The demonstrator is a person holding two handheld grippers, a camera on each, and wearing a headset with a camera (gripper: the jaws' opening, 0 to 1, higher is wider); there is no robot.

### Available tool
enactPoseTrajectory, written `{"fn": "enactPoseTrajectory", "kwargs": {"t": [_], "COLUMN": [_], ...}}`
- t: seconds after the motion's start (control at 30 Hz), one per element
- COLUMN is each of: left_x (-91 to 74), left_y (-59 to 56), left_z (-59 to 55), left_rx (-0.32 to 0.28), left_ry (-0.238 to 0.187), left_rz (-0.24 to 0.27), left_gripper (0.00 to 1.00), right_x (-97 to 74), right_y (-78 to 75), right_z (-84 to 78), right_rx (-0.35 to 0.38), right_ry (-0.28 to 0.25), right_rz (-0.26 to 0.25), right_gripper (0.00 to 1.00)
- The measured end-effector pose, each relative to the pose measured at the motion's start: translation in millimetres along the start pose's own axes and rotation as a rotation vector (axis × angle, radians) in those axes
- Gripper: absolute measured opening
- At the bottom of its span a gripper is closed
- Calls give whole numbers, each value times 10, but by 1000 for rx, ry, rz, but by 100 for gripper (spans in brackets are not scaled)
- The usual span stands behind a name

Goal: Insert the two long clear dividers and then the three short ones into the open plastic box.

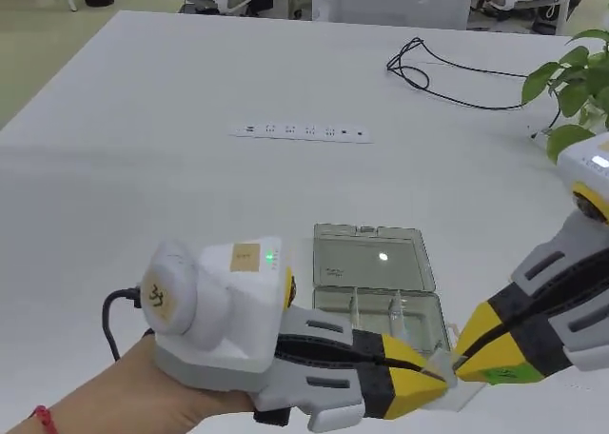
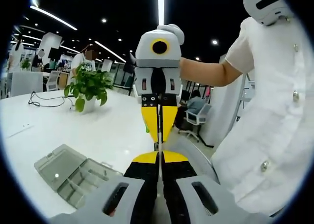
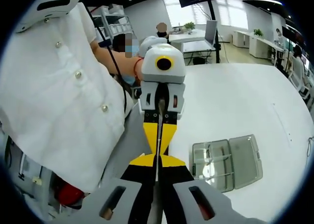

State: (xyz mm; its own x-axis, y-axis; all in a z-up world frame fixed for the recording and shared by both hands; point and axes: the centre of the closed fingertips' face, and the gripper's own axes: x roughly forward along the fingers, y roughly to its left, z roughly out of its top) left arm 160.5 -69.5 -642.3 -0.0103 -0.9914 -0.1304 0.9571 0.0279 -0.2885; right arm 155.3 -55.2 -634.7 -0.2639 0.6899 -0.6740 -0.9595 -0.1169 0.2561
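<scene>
Standing upright in the tray half of the clear rectangular plastic box (image 1: 328,263), two long clear plastic dividers (image 1: 354,308) run side by side from the hinge side toward the near wall, so I judge the first stage of the task done. I can make out no short cross pieces between them, so the three short ones seem still to go in. The box lies open on the white table (image 1: 143,187), its lid flat on the far side. Just off the box's near right corner, the left gripper (image 1: 440,382) and the right gripper (image 1: 459,363) meet tip to tip, each with its yellow-tipped jaws pressed narrow. They appear to pinch a small thin clear plastic piece (image 1: 459,392) between them, probably a short divider, though it is too faint to be sure. Beyond the box's lid lie a white power strip (image 1: 300,131), then a looped black cable (image 1: 428,72) and a green leafy plant (image 1: 571,91).
</scene>
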Motion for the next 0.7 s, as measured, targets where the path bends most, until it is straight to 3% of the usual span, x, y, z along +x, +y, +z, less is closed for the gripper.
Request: {"fn": "enactPoseTrajectory", "kwargs": {"t": [0.7], "left_x": [-43], "left_y": [51], "left_z": [-74], "left_rx": [-6], "left_ry": [12], "left_rz": [38], "left_gripper": [1], "right_x": [27], "right_y": [-32], "right_z": [-5], "right_rx": [-12], "right_ry": [1], "right_rz": [-22], "right_gripper": [2]}}
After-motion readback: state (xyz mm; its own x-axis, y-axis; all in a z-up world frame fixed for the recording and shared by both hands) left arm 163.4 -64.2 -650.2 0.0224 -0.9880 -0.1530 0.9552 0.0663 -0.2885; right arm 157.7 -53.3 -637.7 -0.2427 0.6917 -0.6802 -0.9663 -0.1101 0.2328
